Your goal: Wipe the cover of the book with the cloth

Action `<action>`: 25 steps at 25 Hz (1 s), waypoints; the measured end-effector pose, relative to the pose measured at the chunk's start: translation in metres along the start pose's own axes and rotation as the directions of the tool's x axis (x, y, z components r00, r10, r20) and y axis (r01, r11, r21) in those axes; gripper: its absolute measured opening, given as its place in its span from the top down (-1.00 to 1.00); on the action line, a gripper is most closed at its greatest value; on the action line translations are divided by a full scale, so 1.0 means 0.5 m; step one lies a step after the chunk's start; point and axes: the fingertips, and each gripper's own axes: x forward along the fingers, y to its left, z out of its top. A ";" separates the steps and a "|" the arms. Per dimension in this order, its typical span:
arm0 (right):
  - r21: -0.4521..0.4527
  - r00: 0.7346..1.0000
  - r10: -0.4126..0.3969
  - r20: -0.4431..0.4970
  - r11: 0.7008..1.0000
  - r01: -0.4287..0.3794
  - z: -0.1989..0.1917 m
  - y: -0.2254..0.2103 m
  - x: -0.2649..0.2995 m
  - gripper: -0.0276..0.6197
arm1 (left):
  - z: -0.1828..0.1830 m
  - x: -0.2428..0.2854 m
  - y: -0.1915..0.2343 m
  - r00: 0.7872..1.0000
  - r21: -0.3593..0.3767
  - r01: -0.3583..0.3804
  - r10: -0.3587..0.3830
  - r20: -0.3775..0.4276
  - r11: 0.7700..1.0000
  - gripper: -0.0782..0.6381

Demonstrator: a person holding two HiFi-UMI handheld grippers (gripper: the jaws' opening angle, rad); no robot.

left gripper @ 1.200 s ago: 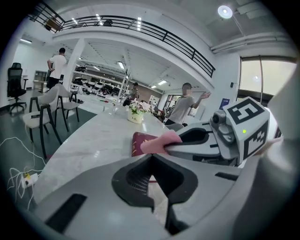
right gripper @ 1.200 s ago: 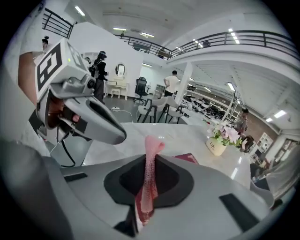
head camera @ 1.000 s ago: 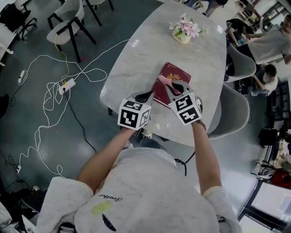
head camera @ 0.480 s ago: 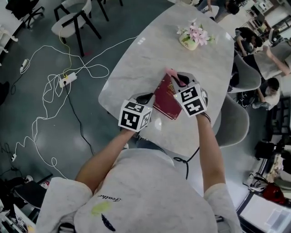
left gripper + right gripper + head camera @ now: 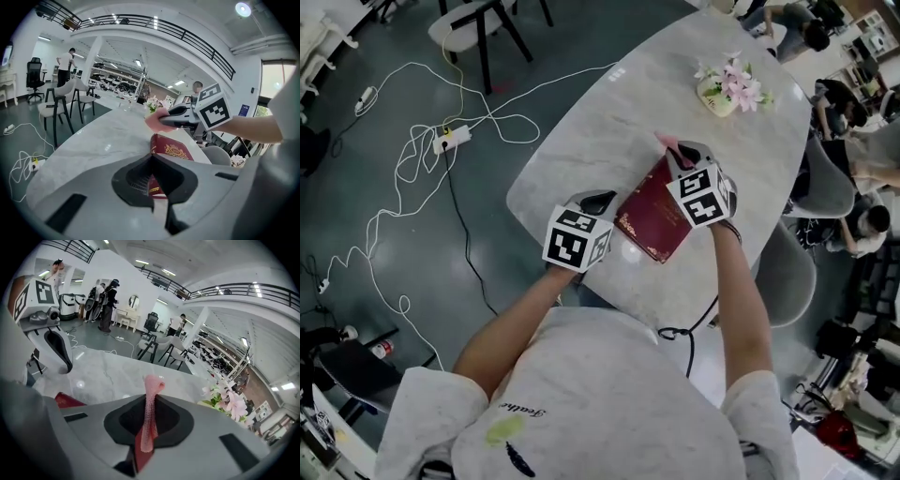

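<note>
Left claw clamping red book, long axis running far-right, right claw pinching pink cloth

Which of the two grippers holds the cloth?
The right gripper: its jaws are shut on the pink cloth, whereas the left gripper pinches the edge of the book.

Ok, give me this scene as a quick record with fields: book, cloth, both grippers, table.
Book: dark red hardback, gold emblem, on the table
Cloth: small, pink, over the book's far end; contact unclear
Left gripper: shut on the book's near edge
Right gripper: shut on the cloth
Table: white marbled oval top; flower pot at far end
</note>
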 end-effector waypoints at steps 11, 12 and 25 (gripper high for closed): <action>-0.129 0.994 0.079 -0.078 0.988 -0.088 -0.033 0.026 0.097 0.86 | -0.017 0.012 0.041 0.998 -0.051 -0.057 0.057 -0.015 0.997 0.76; -0.129 0.993 0.089 -0.083 0.987 -0.099 -0.035 0.033 0.100 0.86 | -0.018 0.011 0.041 0.998 -0.052 -0.058 0.057 -0.016 0.997 0.76; -0.123 0.978 0.176 -0.109 0.974 -0.189 -0.045 0.098 0.097 0.85 | -0.028 -0.001 0.041 0.999 -0.055 -0.052 0.051 -0.015 0.997 0.76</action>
